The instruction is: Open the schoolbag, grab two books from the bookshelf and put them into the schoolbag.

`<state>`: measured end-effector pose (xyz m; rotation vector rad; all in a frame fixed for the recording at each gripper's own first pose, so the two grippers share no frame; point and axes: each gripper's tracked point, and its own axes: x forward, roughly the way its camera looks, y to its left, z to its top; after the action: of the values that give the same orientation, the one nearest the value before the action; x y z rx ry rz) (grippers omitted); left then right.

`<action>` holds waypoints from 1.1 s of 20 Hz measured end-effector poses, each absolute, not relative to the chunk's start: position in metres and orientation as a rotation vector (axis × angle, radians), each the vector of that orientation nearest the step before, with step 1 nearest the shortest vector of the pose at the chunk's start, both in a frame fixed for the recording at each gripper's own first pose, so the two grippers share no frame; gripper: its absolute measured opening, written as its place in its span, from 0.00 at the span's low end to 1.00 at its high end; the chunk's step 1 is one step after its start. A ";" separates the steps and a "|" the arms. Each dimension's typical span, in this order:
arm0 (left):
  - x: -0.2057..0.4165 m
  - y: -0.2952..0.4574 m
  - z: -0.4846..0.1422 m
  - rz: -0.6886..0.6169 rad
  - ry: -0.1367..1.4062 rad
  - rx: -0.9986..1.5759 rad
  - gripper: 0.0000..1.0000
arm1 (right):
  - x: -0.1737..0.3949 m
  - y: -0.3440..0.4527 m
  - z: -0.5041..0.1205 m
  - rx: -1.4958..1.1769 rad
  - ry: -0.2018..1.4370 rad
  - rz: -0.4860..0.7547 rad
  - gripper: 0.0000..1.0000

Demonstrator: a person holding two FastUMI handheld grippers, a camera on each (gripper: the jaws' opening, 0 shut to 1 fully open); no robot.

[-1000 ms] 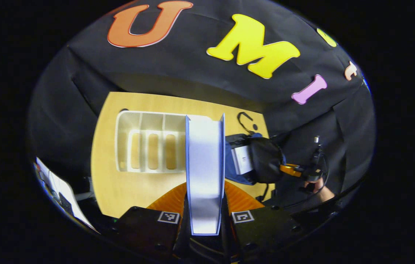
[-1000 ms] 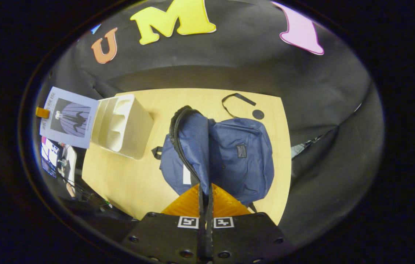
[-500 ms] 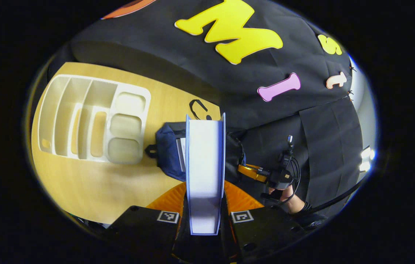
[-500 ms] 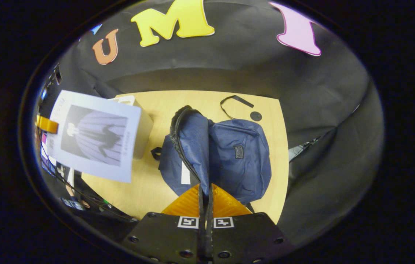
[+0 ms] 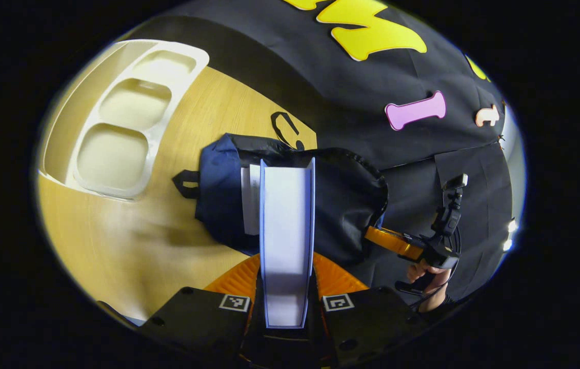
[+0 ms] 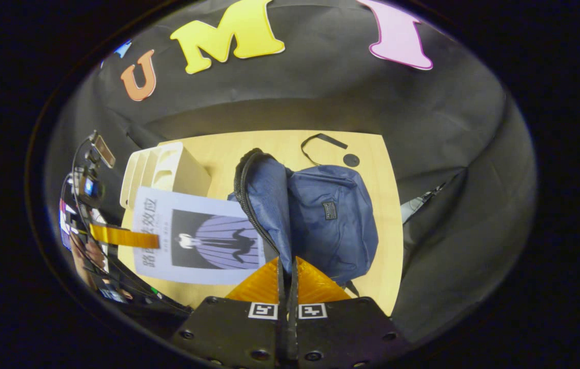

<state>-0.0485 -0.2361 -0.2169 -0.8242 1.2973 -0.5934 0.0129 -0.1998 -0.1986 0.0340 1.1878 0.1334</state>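
In the left gripper view my left gripper is shut on a pale blue book, seen from its page edge, and holds it just over the mouth of the dark blue schoolbag. A white book lies inside the bag. In the right gripper view my right gripper is shut on the zip edge of the schoolbag's flap and holds it up. To its left hangs the blue book's cover, with the left gripper on it. The cream bookshelf stands empty.
The schoolbag lies on a wooden table. A black strap and a small black disc lie behind it. The bookshelf stands at the table's left. A hand holds the right gripper.
My left gripper has carried the blue book away from the bookshelf, across the table to the schoolbag's mouth. The right gripper has kept the flap raised, almost still.
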 end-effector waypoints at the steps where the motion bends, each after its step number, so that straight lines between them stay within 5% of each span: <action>1: -0.047 -0.241 -0.226 -0.596 1.295 -0.816 0.37 | 0.013 -0.200 -0.196 0.030 1.186 0.136 0.00; 22: 0.020 -0.344 -0.310 -0.698 1.152 -1.076 0.38 | 0.029 -0.209 -0.171 -0.016 1.185 0.136 0.00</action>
<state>0.0196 -0.3440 -0.3096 -1.0759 1.1518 -0.6981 0.0286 -0.2087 -0.1713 -0.0164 1.1849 0.1361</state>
